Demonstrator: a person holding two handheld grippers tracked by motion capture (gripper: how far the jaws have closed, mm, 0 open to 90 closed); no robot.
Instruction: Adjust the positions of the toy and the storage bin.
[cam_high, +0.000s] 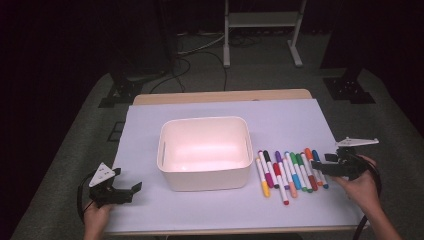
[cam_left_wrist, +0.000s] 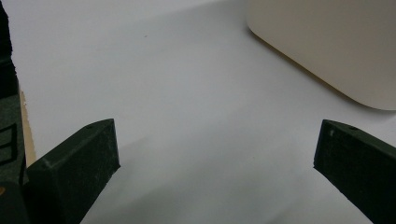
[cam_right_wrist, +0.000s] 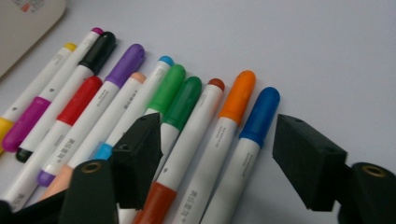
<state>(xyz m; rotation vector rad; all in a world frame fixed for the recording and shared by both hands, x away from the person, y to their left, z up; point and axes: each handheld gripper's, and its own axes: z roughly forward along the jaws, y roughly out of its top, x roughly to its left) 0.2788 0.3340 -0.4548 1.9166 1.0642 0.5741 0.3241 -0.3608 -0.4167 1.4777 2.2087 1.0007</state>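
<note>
The right gripper (cam_right_wrist: 217, 154) hangs low over the right end of the marker row, jaws spread wide and gripping nothing — in the right gripper view the brown marker (cam_right_wrist: 184, 154), the orange marker (cam_right_wrist: 224, 130) and the blue marker (cam_right_wrist: 250, 135) lie in the gap between them, with the left jaw sitting above the two green ones. Whether a jaw actually touches a pen, I cannot tell. In the high view that gripper (cam_high: 336, 164) is near the right edge of the table (cam_high: 150, 125), held by the person's right hand (cam_high: 361, 187). Over at the front left corner, the left gripper (cam_high: 120, 192) rests in the left hand (cam_high: 96, 216), jaws likewise wide apart and empty; in the left gripper view its fingers (cam_left_wrist: 74, 163) frame bare white surface, with the bin's (cam_left_wrist: 327, 46) rounded corner off to the upper right, well apart from them. Now the count: one white bin (cam_high: 204, 177), open-topped, in the middle of the table, nothing visible inside. Markers — a row (cam_high: 290, 170) lying flat just right of the bin, side by side and touching; the right gripper view lets me count eleven: yellow, magenta, black, red, purple, peach, light blue, two greens, brown, orange, blue — no, twelve.
</note>
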